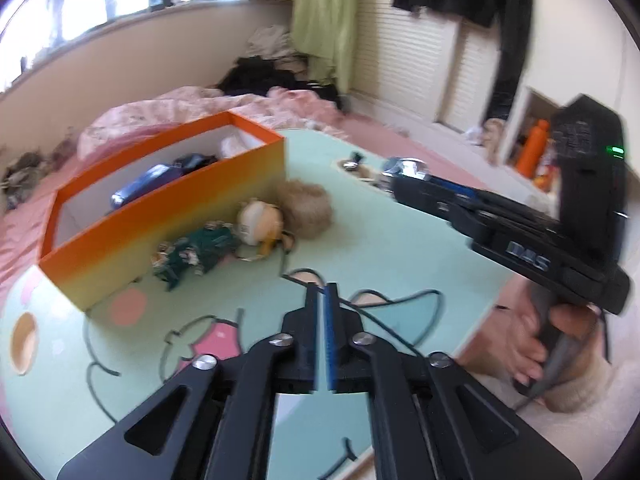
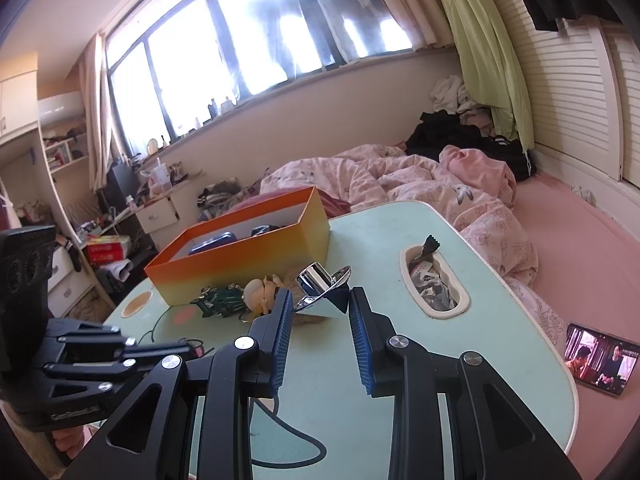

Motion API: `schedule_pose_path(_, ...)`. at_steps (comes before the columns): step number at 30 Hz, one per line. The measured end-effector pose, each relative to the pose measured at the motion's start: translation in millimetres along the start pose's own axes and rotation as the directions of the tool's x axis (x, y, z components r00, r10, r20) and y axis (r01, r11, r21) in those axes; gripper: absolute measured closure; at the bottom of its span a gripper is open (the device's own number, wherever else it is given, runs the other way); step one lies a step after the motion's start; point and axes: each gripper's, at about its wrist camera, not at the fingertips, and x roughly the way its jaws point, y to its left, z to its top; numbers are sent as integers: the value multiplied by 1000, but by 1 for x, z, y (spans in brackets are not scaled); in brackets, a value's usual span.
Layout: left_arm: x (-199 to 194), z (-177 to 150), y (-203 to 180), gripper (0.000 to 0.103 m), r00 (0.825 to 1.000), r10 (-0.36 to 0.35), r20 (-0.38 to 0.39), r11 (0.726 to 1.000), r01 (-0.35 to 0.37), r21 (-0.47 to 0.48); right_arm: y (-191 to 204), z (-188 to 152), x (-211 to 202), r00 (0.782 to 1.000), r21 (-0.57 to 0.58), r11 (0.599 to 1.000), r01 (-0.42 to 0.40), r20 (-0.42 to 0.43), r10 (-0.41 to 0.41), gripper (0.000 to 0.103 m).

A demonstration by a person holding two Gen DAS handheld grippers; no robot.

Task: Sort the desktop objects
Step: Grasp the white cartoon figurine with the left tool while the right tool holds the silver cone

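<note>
Chrome is the trouble here: the shiny, funnel-shaped metal object (image 2: 320, 286) sits between the blue-padded jaws of the right gripper (image 2: 319, 300), which have closed narrow onto its dark lower tip and flared rim. It is held above the pale green cartoon-printed surface (image 2: 500, 352), near the front of the orange-to-yellow cardboard box (image 2: 256, 258) but not over its opening. Polished metal with a tapering shape gives ribbed pads little to bite on, so my judgement is that a quick swing toward the box could let it pivot or slide out and drop onto the surface.

The left gripper (image 1: 322, 300) has its jaws shut tight with nothing between them, angled down over the surface in front of the box. Just beside the box's front wall lie a small doll with a cream head and dark green dress (image 1: 216, 246) and a fluffy tan pompom (image 1: 304, 208). If the left jaws go down closed they will push these soft things rather than take them, perhaps wedging the doll against the cardboard.

The two grippers are near each other, and the doll lies between them; reaching for it while the right one carries its load across could bring the tools together. The box already holds a blue case (image 1: 144, 186) and a darker item, so a dropped metal piece may strike them.
</note>
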Motion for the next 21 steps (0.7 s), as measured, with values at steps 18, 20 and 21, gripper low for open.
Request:
schedule_pose_path(18,88,56,18,66,987,115,-116,993,-117,-12,-8,4,-5,1000,25,1000,-2,19,2,74)
schedule_pose_path(20,84,53,20,66,990,89,-108,996,-91,-13,-9,4,-4,1000,19,1000,-3,14,3,74)
schedule_pose_path(21,80,51,21,66,993,77,-94,997,-80,-23,-9,4,-4,1000,18,1000,-3,11,3,74)
